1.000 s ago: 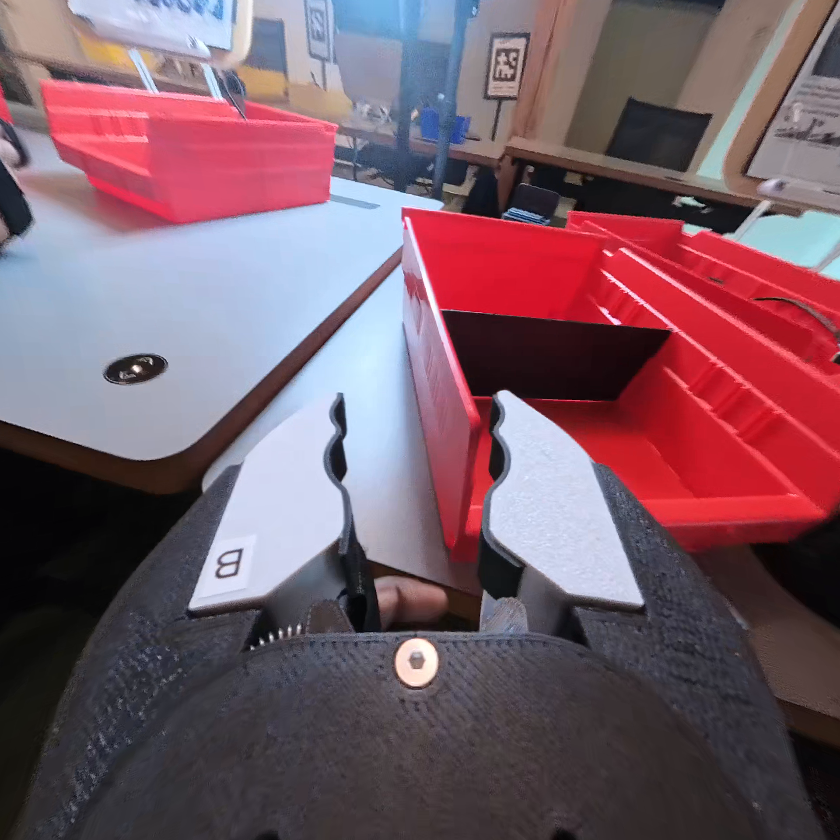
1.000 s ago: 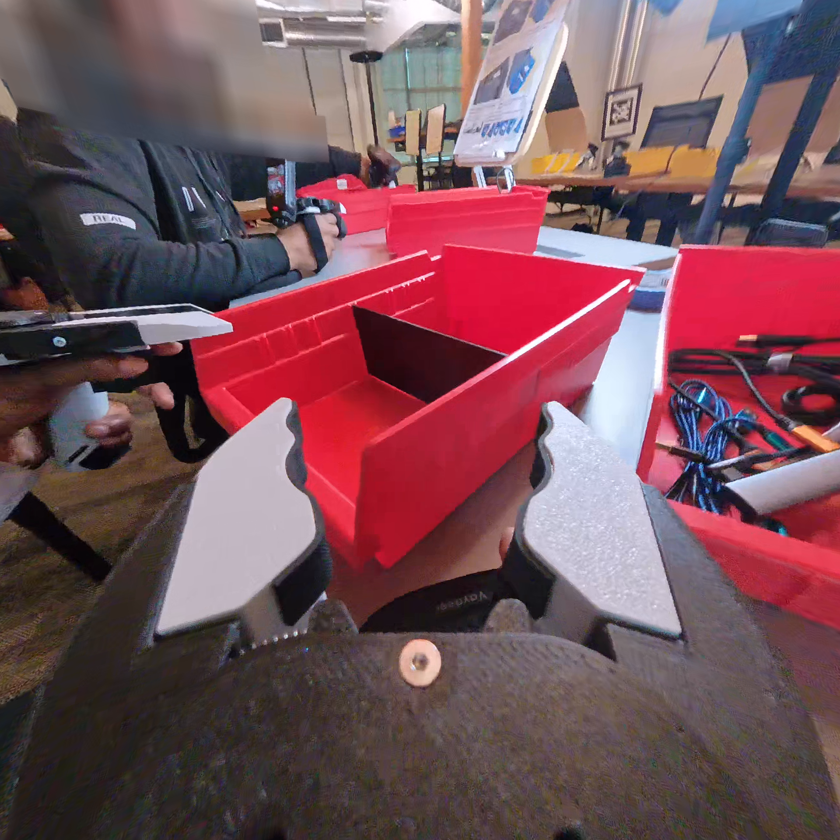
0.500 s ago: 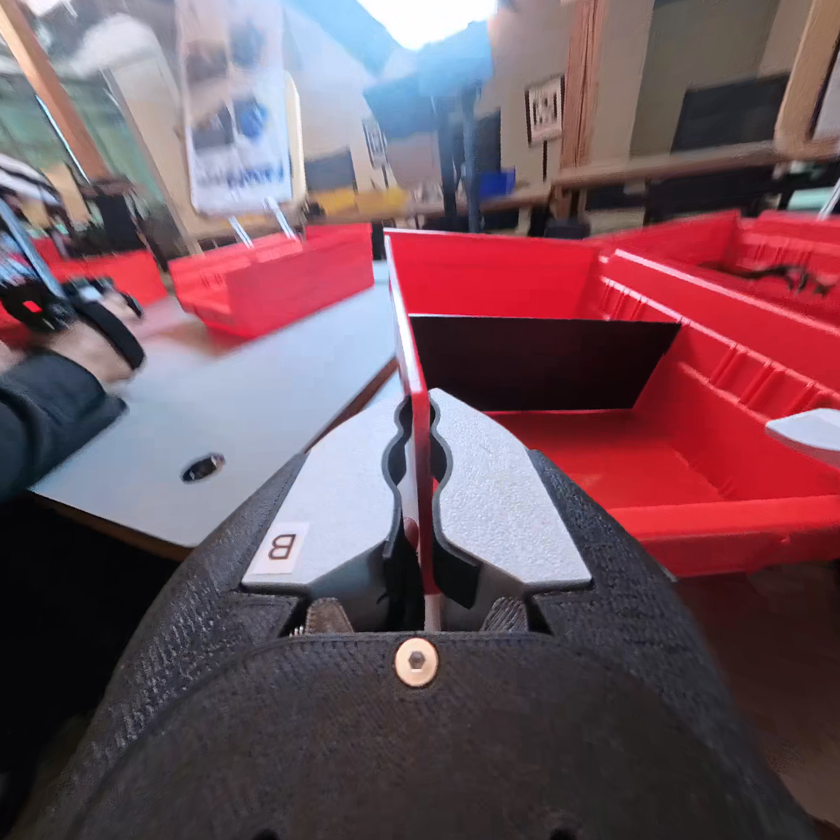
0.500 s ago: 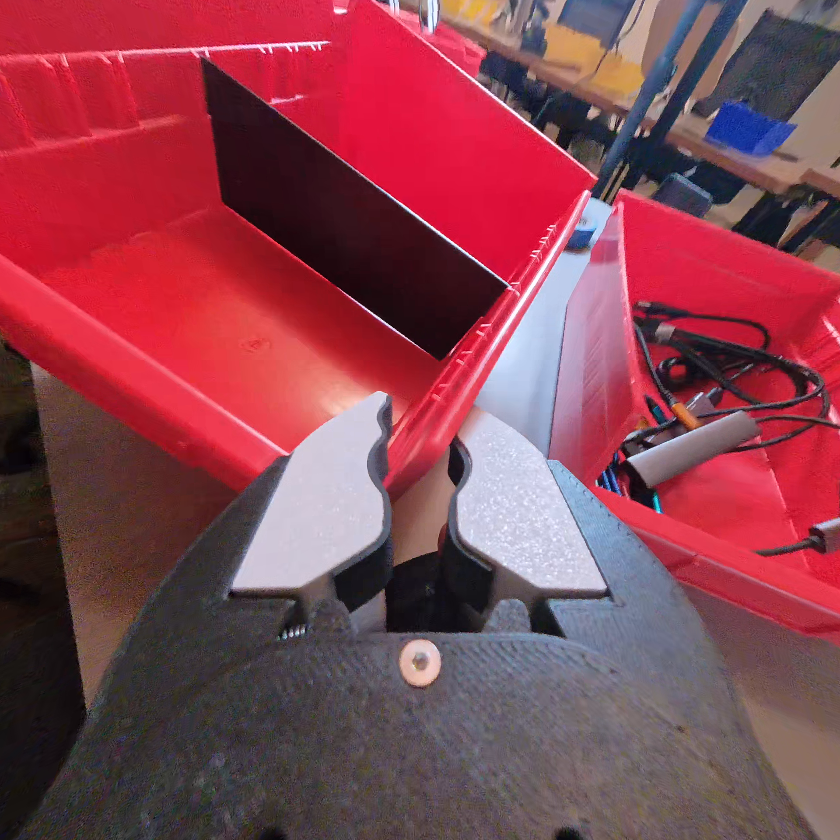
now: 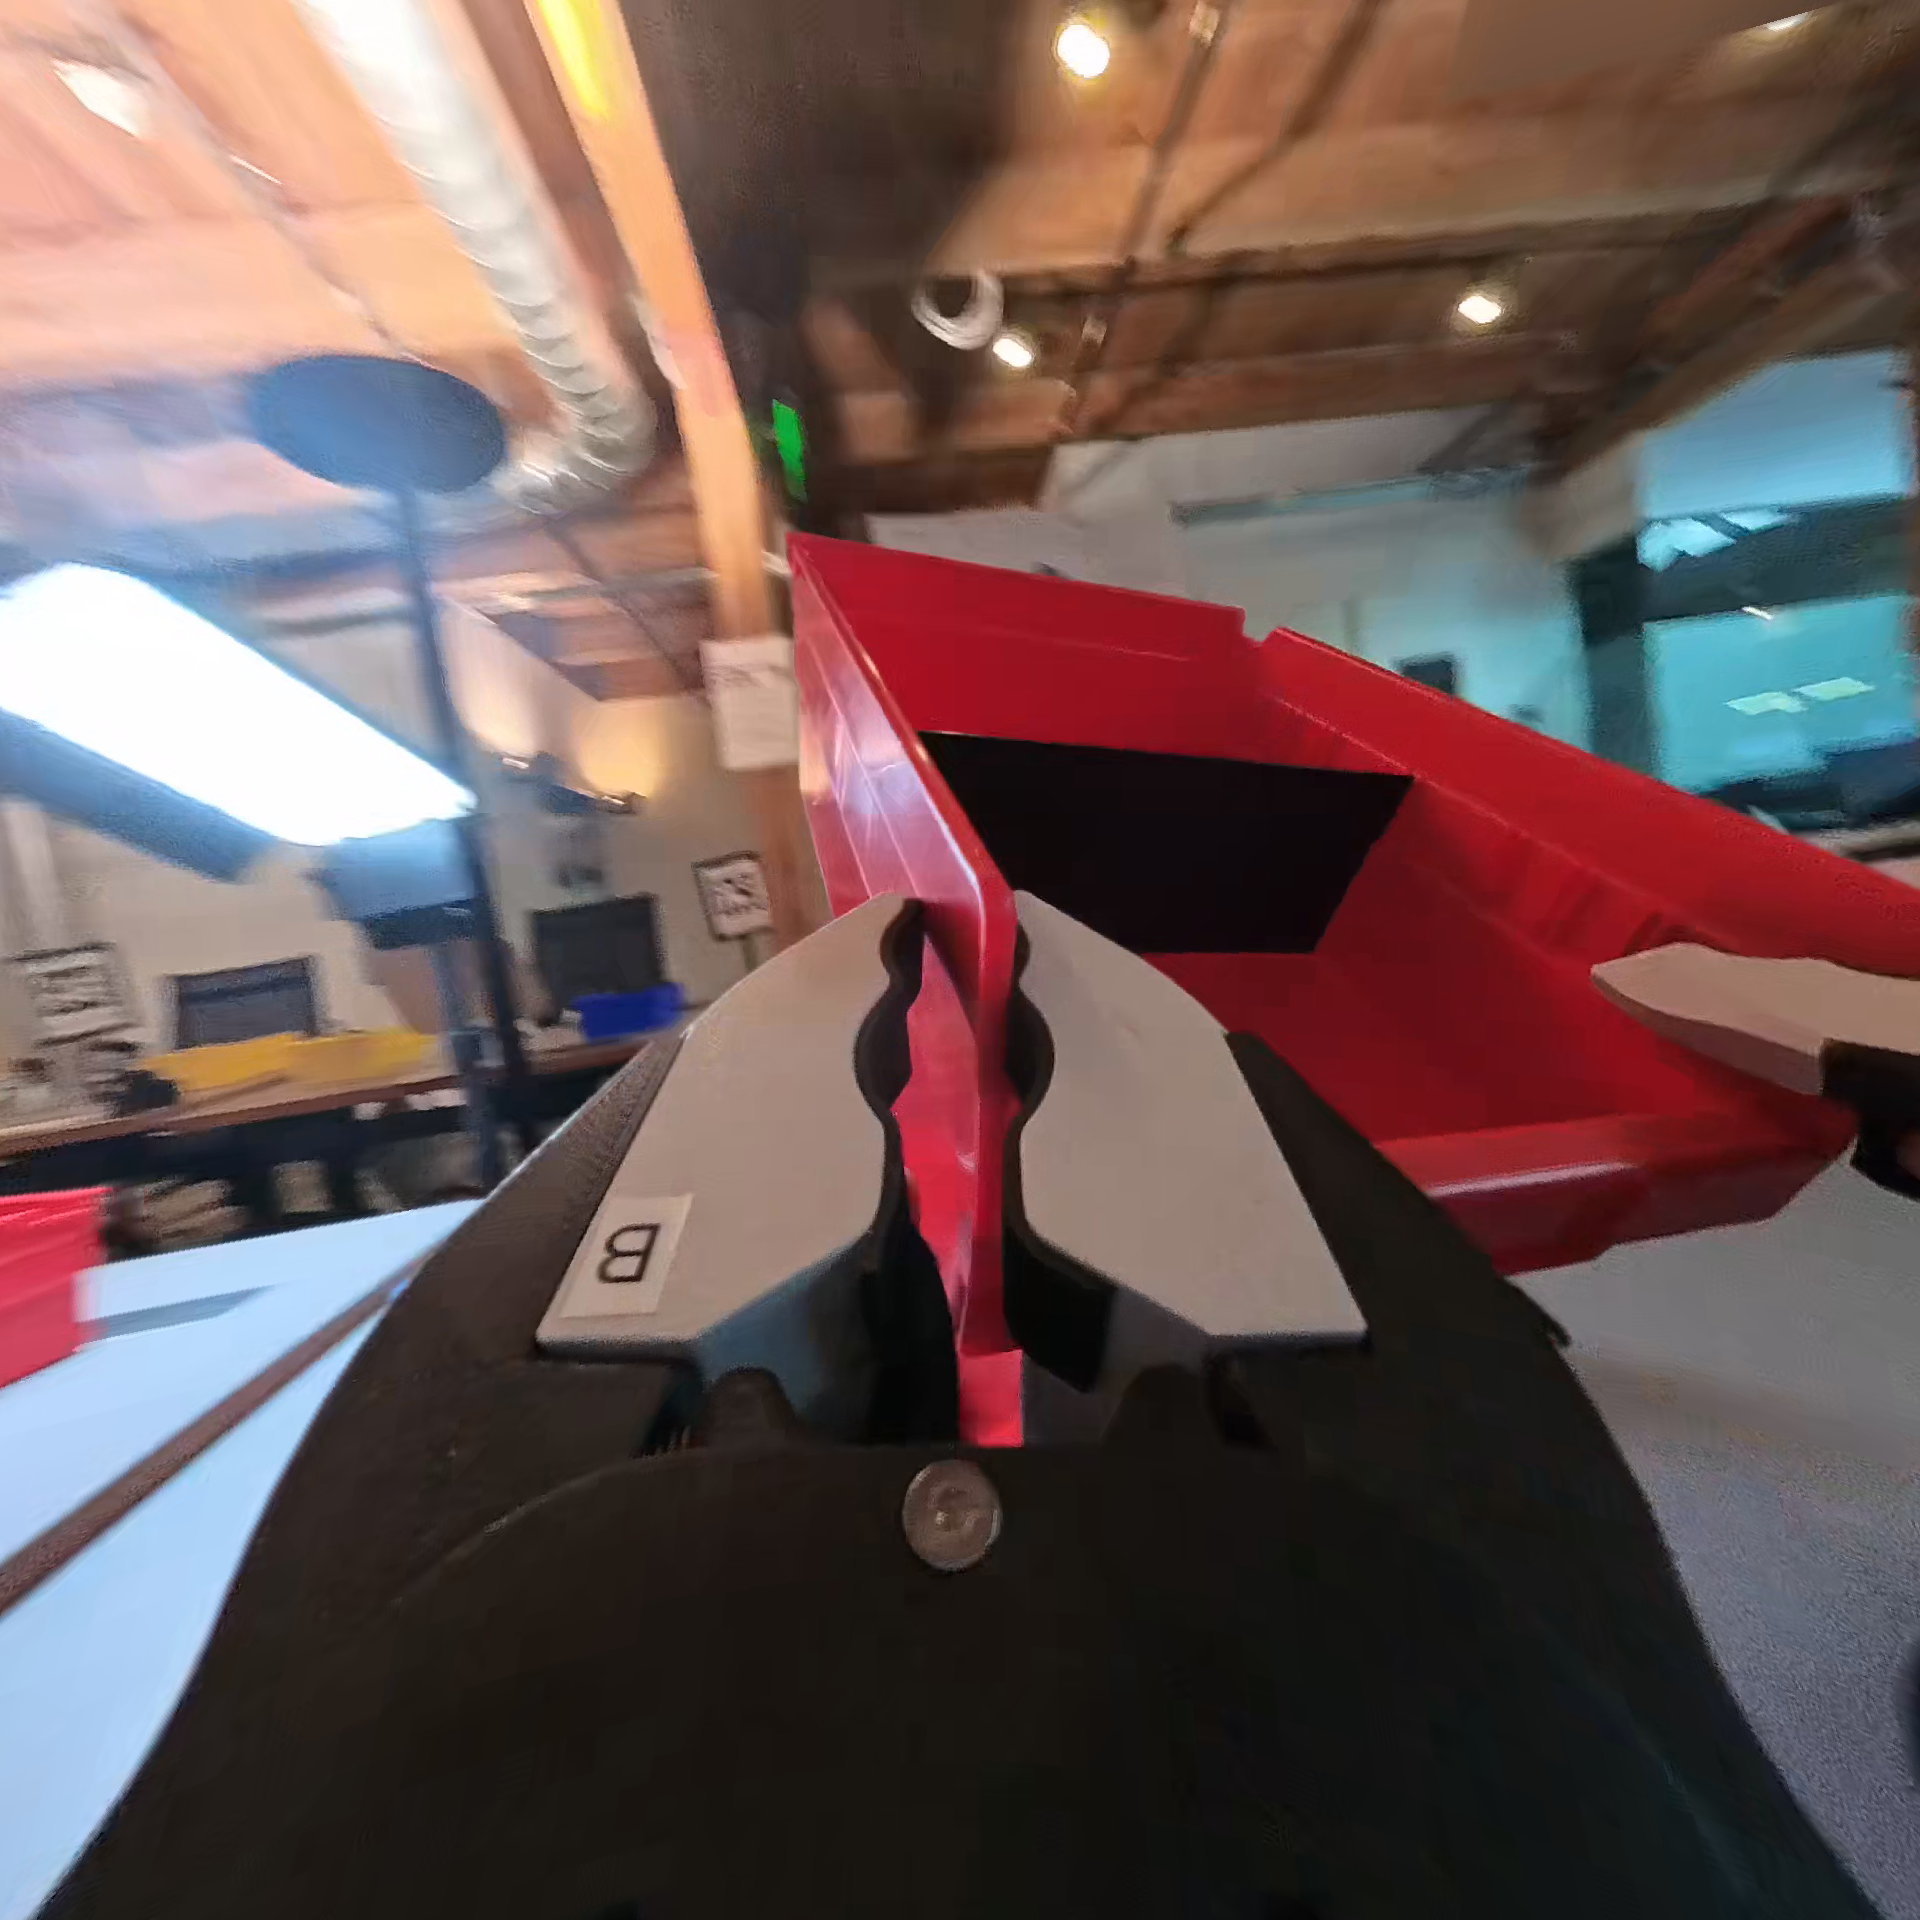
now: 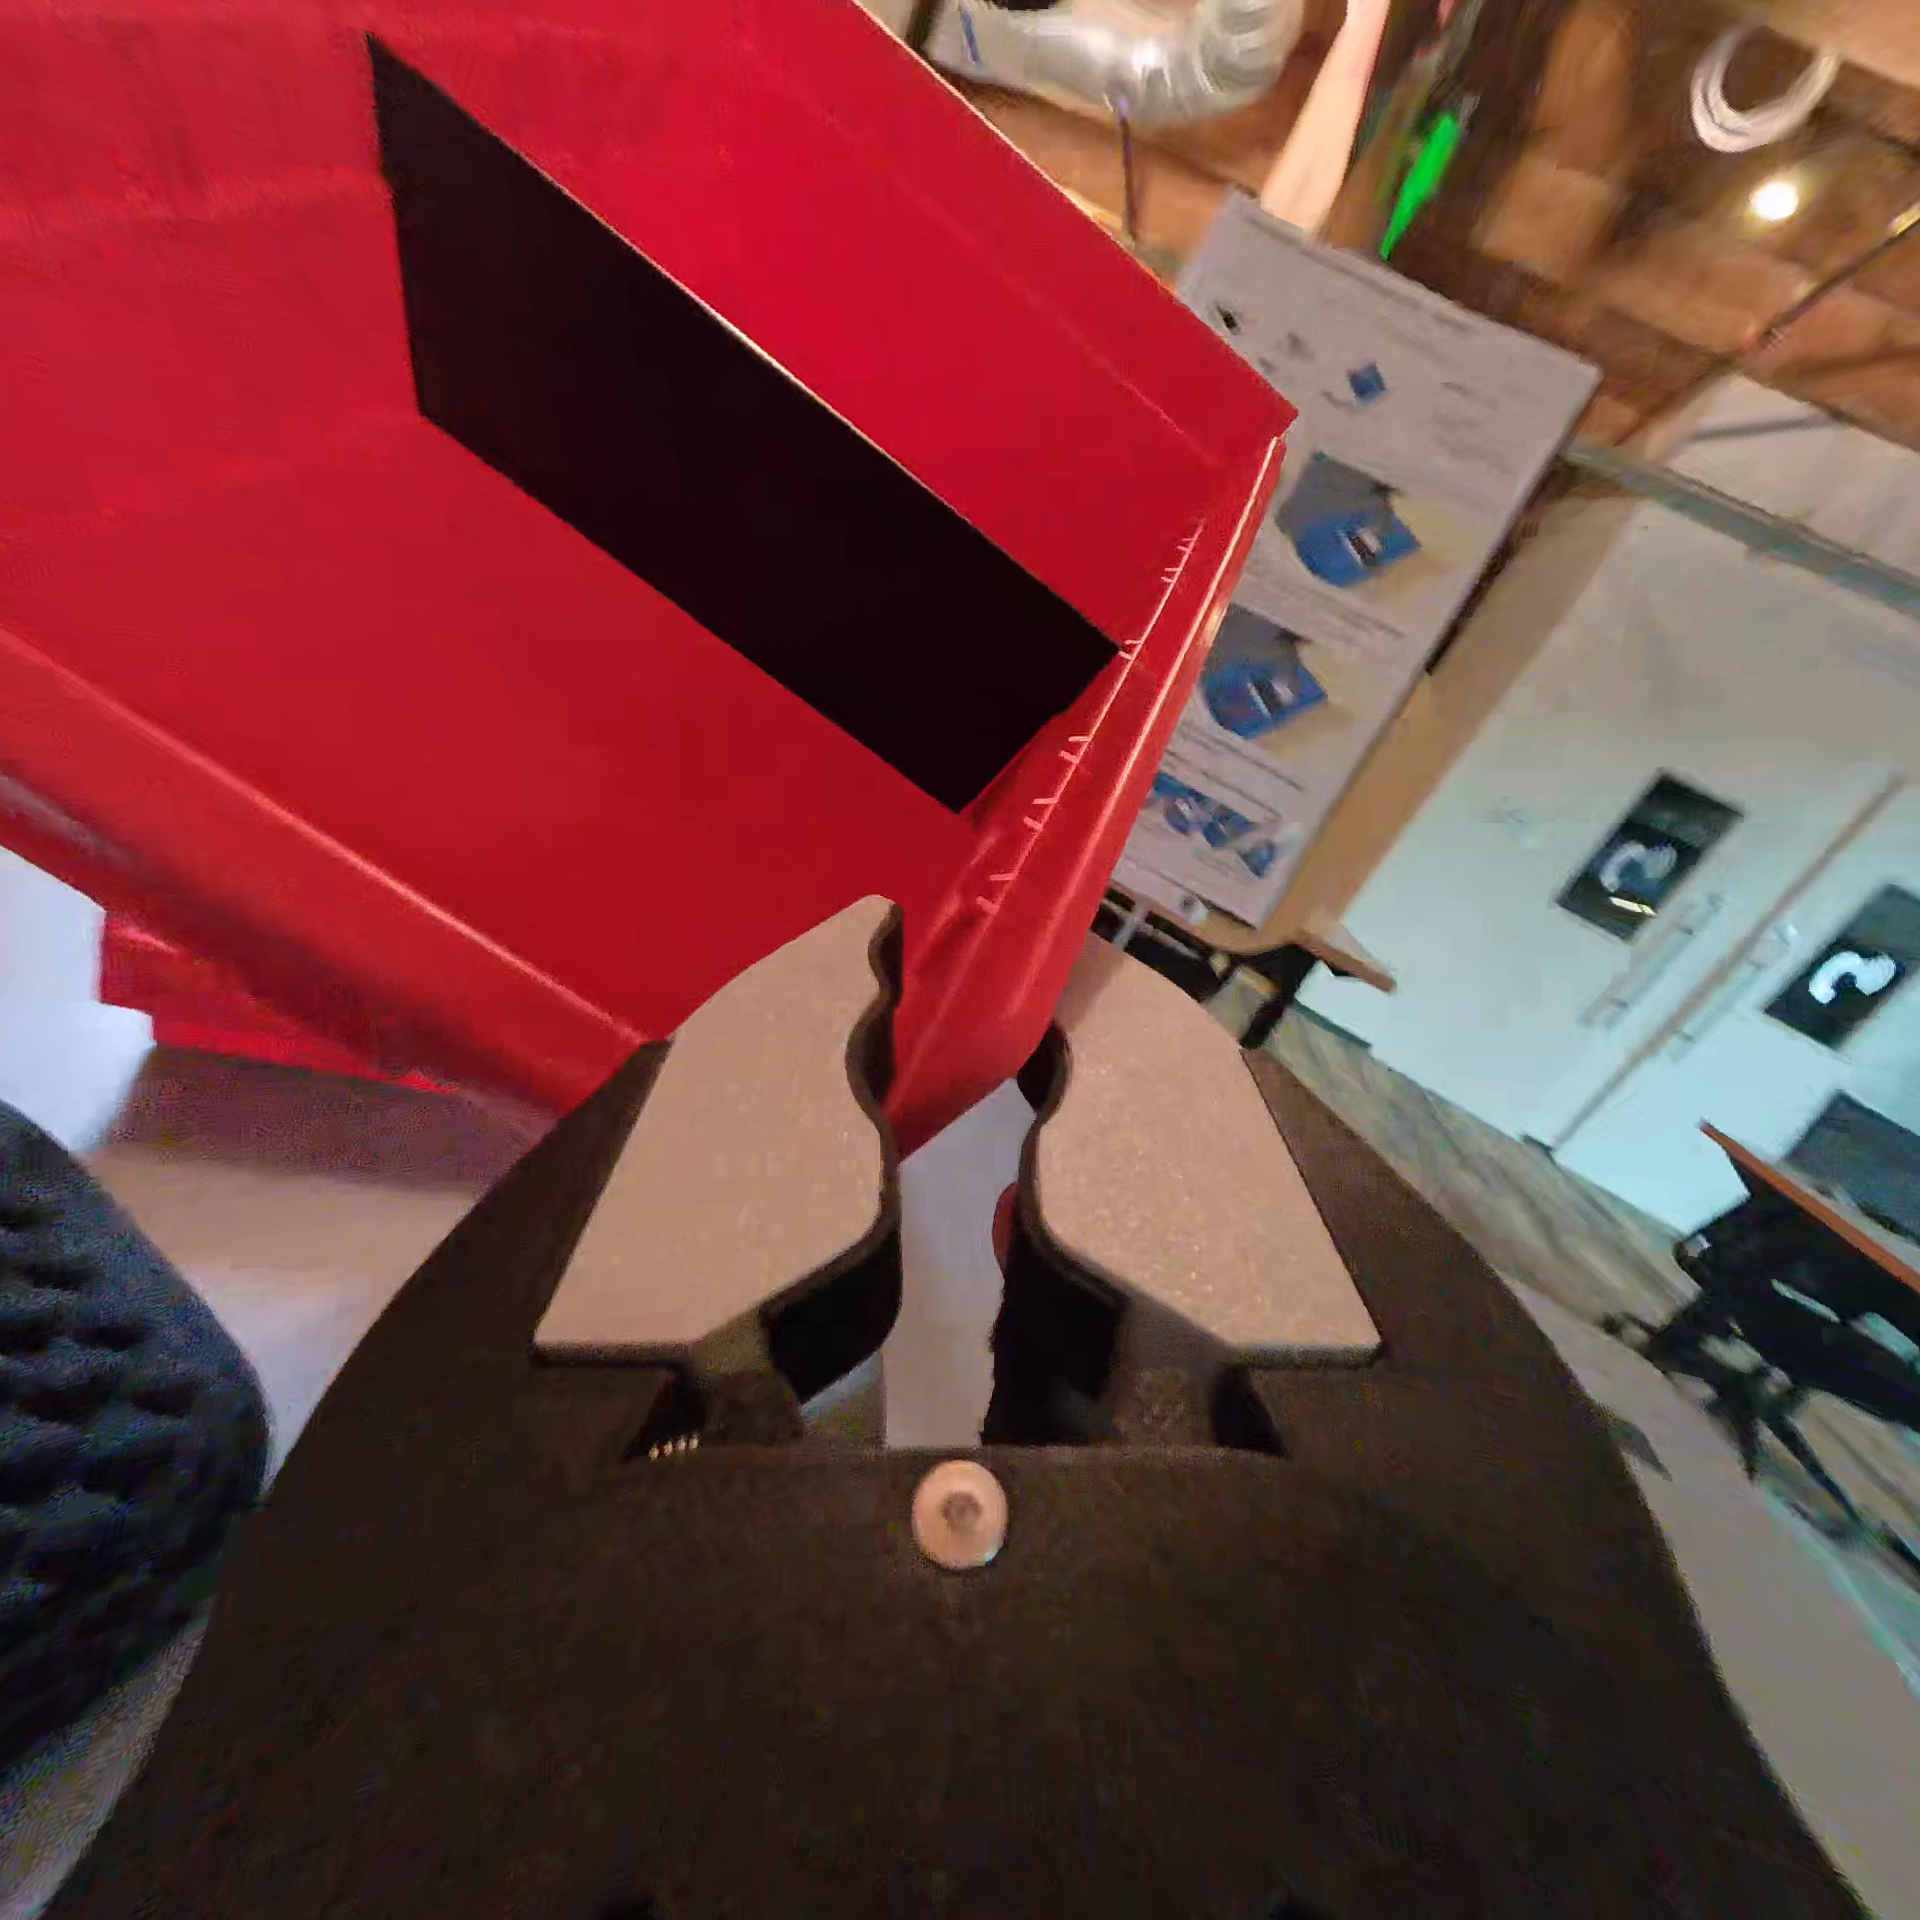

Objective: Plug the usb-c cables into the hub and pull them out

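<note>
While both cams looked down at the worktop half a sec ago, they now tip up toward the ceiling. The red bin (image 5: 1455, 1039) is lifted & tilted, w/ its black divider (image 5: 1143, 842) inside. The left hand-held gripper (image 5: 966, 1029) is pinched tight on the bin's wall; the right hand-held gripper (image 6: 966, 1039) is squeezed on the rim at 12 o'clock. Hub & usb-c cables: out of sight now.

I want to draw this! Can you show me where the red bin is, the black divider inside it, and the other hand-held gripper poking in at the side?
red bin (image 5: 1558, 883), left wrist view, right wall.
black divider (image 6: 727, 468), right wrist view, middle of its face.
right hand-held gripper (image 5: 1725, 1013), left wrist view, grey finger at the right edge.
</note>
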